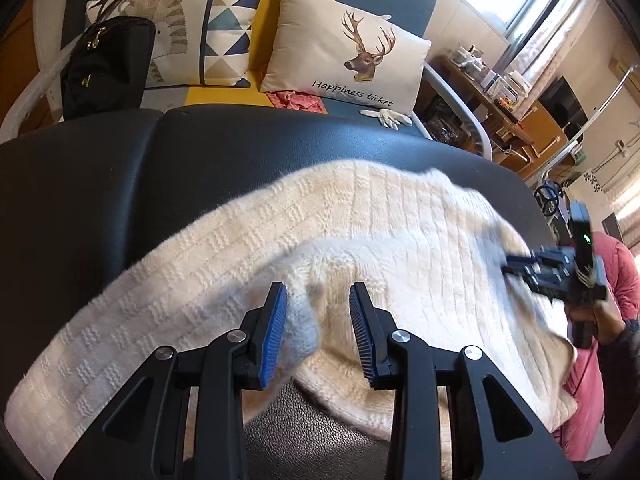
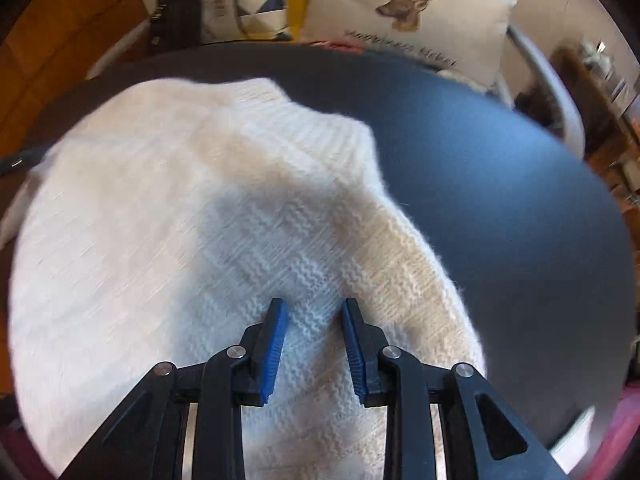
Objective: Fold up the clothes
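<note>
A cream knit sweater [image 1: 360,220] lies spread over a black leather surface [image 1: 200,152]. My left gripper [image 1: 318,288] hovers low over its near edge. The blue pads stand apart, with a rounded fold of knit [image 1: 304,328] lying between them against the left pad [image 1: 276,332]; they do not squeeze it. In the right wrist view the sweater [image 2: 160,208] shows its ribbed collar [image 2: 320,124] at the far side. My right gripper [image 2: 314,304] points down at the knit with its pads apart and only flat cloth below. It also appears at the sweater's right edge as the right gripper [image 1: 506,266], held by a hand [image 1: 600,316].
Behind the black surface is a yellow and blue sofa with a deer pillow [image 1: 344,48], a patterned pillow [image 1: 200,28] and a black bag [image 1: 108,64]. A white glove [image 1: 386,116] and a pink cloth [image 1: 296,100] lie by the pillows. A cluttered desk [image 1: 500,92] stands at the right.
</note>
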Available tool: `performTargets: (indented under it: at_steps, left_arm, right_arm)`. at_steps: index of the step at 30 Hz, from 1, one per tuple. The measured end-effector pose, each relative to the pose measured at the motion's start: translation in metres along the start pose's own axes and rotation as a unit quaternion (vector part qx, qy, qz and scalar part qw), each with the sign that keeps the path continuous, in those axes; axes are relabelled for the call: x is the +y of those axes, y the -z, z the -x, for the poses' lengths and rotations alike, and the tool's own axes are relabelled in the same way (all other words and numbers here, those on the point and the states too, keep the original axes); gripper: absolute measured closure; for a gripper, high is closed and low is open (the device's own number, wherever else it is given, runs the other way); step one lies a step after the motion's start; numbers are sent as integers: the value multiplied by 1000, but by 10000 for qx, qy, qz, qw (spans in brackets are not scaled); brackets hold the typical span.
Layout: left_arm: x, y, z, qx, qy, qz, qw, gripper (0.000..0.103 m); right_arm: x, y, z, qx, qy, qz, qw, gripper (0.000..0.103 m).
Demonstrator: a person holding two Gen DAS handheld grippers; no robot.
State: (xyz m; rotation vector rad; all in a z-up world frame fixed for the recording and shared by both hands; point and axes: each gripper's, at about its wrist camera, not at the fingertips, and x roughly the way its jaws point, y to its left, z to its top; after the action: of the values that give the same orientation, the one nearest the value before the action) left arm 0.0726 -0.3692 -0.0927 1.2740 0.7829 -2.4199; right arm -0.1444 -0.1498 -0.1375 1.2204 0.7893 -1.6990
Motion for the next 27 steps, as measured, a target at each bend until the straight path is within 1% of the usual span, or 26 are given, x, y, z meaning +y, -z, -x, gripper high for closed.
performTargets:
  at_steps: [3, 4, 5, 6, 8, 11, 12, 14, 16, 17, 19, 20, 22, 23, 24, 25, 26, 27]
  left_arm:
    - [0, 10, 10, -51, 169, 128, 9998, 68]
    - [0, 15, 15, -54, 256, 173, 9995, 68]
    - [-1, 22, 19, -20, 327, 201, 9993, 68]
    - [-2, 29, 22, 15, 396, 229, 9990, 68]
    - [-8, 48, 30, 50, 497, 178, 9986, 68]
    - [-21, 75, 43, 66, 650, 50, 9979, 68]
    - [-30, 83, 45, 85, 704, -55, 9975, 68]
    - [-48, 99, 50, 125, 811, -267, 9963, 68]
    - [-68, 113, 53, 147, 1076, -465, 9930, 68]
    - [-78, 117, 53, 186, 1268, -532, 9903, 68]
    - [-100, 125, 52, 264, 1654, -662, 9836, 68]
    - [-110, 127, 47, 395, 1870, -636, 9795, 68]
    - [-130, 130, 36, 663, 2300, -573, 9692, 68]
    - [-137, 131, 28, 801, 2282, -602, 9684, 68]
    - [-144, 132, 20, 940, 2252, -634, 9677, 68]
    - [-147, 135, 9, 1174, 2333, -408, 9644, 68]
    - [-145, 135, 3, 1282, 2422, -203, 9615, 68]
    - [-143, 135, -3, 1383, 2510, 0, 9581, 68]
  right_arm:
    - [-9, -28, -12, -229, 637, 113, 9976, 74]
    - [-14, -38, -15, -292, 835, 95, 9960, 70]
    - [-20, -51, -19, -384, 1179, 125, 9922, 68]
    - [-20, -60, -22, -428, 1374, 155, 9895, 66]
    - [-26, -74, -23, -510, 1563, 43, 9864, 66]
    - [-28, -78, -1, -744, 1528, -147, 9853, 67]
    - [-33, -84, 5, -899, 1306, -179, 9872, 67]
    - [-29, -65, 30, -1097, 811, -169, 9905, 67]
    - [-28, -50, 41, -1226, 212, -221, 9920, 66]
    - [-28, -32, 50, -1274, -169, -330, 9912, 66]
    - [-28, 3, 69, -1364, -933, -549, 9847, 66]
    - [-32, 23, 77, -1426, -1411, -705, 9771, 66]
    - [-26, 68, 105, -1570, -2056, -884, 9619, 65]
    - [-21, 89, 116, -1638, -2209, -895, 9573, 65]
    - [-17, 107, 123, -1649, -2280, -874, 9556, 64]
    - [-11, 122, 125, -1594, -2326, -884, 9553, 64]
    - [-6, 138, 127, -1538, -2370, -893, 9551, 64]
    - [0, 150, 126, -1437, -2322, -938, 9574, 64]
